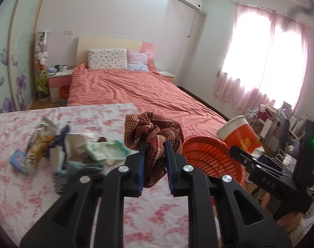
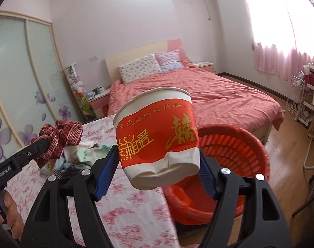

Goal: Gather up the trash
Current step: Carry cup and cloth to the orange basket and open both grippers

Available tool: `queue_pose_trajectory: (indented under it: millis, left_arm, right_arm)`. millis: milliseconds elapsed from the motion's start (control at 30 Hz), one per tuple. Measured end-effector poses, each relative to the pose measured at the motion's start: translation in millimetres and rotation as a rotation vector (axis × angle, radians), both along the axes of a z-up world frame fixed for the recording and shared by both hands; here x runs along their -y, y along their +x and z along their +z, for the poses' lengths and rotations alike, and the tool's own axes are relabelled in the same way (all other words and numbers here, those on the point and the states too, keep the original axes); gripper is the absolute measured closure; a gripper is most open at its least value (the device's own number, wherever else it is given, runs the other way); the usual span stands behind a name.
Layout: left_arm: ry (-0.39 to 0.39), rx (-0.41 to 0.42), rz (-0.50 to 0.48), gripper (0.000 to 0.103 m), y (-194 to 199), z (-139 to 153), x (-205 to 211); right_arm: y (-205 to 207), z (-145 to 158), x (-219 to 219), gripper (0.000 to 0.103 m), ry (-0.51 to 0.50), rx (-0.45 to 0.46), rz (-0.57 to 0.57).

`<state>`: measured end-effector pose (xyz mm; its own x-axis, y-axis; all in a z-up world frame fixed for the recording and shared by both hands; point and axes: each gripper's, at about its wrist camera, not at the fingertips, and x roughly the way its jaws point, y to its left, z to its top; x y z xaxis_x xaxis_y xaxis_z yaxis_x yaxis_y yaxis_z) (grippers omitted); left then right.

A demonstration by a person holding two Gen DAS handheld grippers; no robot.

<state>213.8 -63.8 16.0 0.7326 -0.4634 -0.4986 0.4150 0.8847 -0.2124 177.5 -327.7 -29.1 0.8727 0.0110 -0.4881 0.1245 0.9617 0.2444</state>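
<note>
My left gripper is shut on a crumpled red striped cloth, held above the floral-covered table. The same cloth shows at the left of the right wrist view. My right gripper is shut on a dented red-and-white paper cup, its blue pads pressing on both sides. The cup hangs over a red plastic basket, which stands just past the table's right edge. A pile of wrappers, tissues and packets lies on the table to the left.
A bed with a coral cover lies beyond the table. A nightstand with a small red bin stands at its left. Wire shelves with clutter line the right wall under the curtained window. The wardrobe doors are at the left.
</note>
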Motion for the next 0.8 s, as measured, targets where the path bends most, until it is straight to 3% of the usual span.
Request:
queue_pose_trajectory:
  millis: [333,667,800]
  left_arm:
    - [0.002,-0.053,-0.164,0.084,28.3,-29.7,96.6]
    - [0.032,-0.127,-0.250,0.083,60.8,-67.5,156.5]
    - [0.064,-0.158,-0.242,0.073,73.3,-83.3,166.8]
  right_arm:
    - [5.8,-16.2,54.6,0.032,0.044,-0.010,-0.124]
    - [20.2,-30.2,92.7,0.032,0.125,-0.018,-0.195]
    - [28.0,-36.5,101.6,0.031,0.163,-0.033,-0.205]
